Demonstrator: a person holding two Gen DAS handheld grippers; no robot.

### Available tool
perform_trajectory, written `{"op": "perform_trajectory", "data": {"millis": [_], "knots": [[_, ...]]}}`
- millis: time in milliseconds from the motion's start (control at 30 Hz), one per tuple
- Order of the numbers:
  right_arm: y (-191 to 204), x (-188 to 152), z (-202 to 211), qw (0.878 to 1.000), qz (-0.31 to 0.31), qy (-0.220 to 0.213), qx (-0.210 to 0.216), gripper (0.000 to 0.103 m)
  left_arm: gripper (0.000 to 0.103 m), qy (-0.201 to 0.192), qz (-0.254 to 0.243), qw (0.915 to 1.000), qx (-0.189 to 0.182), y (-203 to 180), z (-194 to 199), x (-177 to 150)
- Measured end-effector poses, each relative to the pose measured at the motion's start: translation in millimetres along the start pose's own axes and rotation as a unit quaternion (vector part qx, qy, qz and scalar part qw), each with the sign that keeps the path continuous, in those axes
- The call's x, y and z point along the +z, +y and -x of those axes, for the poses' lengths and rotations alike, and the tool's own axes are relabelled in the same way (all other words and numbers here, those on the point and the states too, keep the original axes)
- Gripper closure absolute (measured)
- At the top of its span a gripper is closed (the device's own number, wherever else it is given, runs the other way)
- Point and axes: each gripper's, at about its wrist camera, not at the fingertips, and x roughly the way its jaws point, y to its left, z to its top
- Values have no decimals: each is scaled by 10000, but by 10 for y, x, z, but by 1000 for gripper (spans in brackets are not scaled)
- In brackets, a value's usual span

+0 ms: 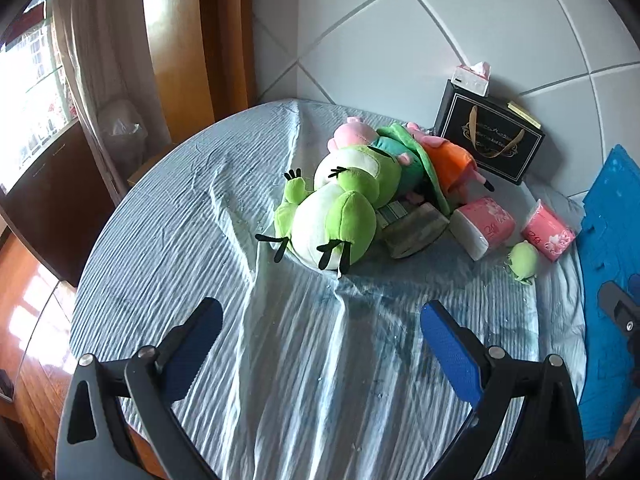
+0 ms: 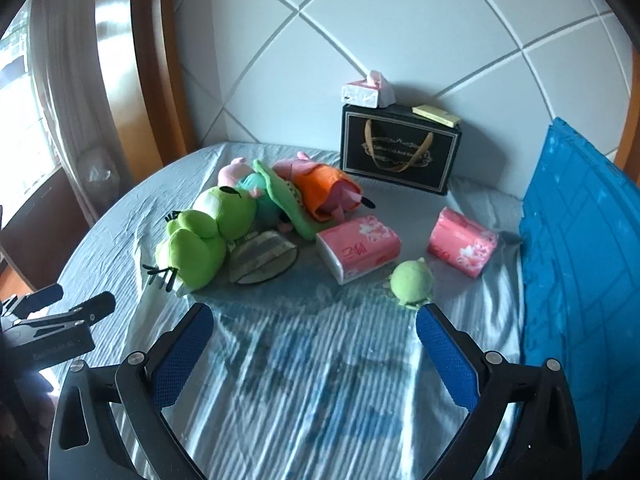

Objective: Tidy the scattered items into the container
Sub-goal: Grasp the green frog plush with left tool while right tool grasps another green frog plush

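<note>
A big green frog plush (image 1: 340,216) (image 2: 200,240) lies on the bed with two pig plushes (image 1: 400,148) (image 2: 320,188) piled behind it over a grey striped box (image 1: 416,228) (image 2: 262,258). Two pink tissue packs (image 1: 486,226) (image 1: 550,232) (image 2: 360,248) (image 2: 462,246) and a small green plush (image 1: 522,260) (image 2: 412,282) lie to the right. My left gripper (image 1: 320,320) and right gripper (image 2: 314,324) are both open and empty, above the sheet in front of the items.
A black gift bag (image 1: 490,140) (image 2: 400,152) stands against the padded headboard, with a tissue box (image 2: 368,90) on top. A blue foam mat (image 2: 580,280) leans at the right. Window and curtain are at the left.
</note>
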Motion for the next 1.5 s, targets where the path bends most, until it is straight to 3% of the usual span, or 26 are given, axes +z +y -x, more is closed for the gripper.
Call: {"op": "perform_trajectory", "data": {"millis": [200,367,467,567,767,933,1033,1067,1100,1200,1300,1367,1433,1500], "knots": [[56,185,-532,9995,66,299,13,0,2,467,4,9989,-102,-117,-828,262],[92,303,-875,9986,-55,494,-158,0,2,958,-206,9949,-245,-211,-1593,299],[175,376,-1115,9975,-113,660,-208,0,2,1152,-383,9925,-120,-159,-1934,280],[331,484,-1334,9969,-148,762,-159,0,5,1030,-576,9930,-65,10,-2033,310],[776,952,-1834,9968,-212,661,385,0,6,704,-1225,9899,-75,227,-1942,423],[1181,1321,-2346,9937,-87,753,820,3,6,784,-1292,9881,-283,408,-1938,485],[1407,1438,-2733,9914,139,1030,790,3,6,886,-1231,9873,-478,433,-1976,481],[1430,1427,-2858,9898,169,1211,727,6,6,914,-1197,9872,-532,450,-1987,473],[1453,1376,-3028,9855,207,1540,687,20,6,937,-1157,9872,-569,474,-1995,478],[1337,1199,-3076,9778,-87,1897,889,25,11,1010,-1136,9871,-511,609,-2005,535],[1297,975,-2874,9672,-229,2211,1232,35,11,933,-1138,9890,130,885,-2024,628],[1387,736,-2785,9621,-158,2378,1327,39,13,948,-883,9905,466,1171,-2042,723],[1466,473,-2787,9550,-235,2568,1465,49,14,1032,-621,9911,570,1415,-2030,814],[1472,231,-2874,9443,-517,2821,1614,52,14,1059,-468,9924,418,1520,-1898,876]]}}
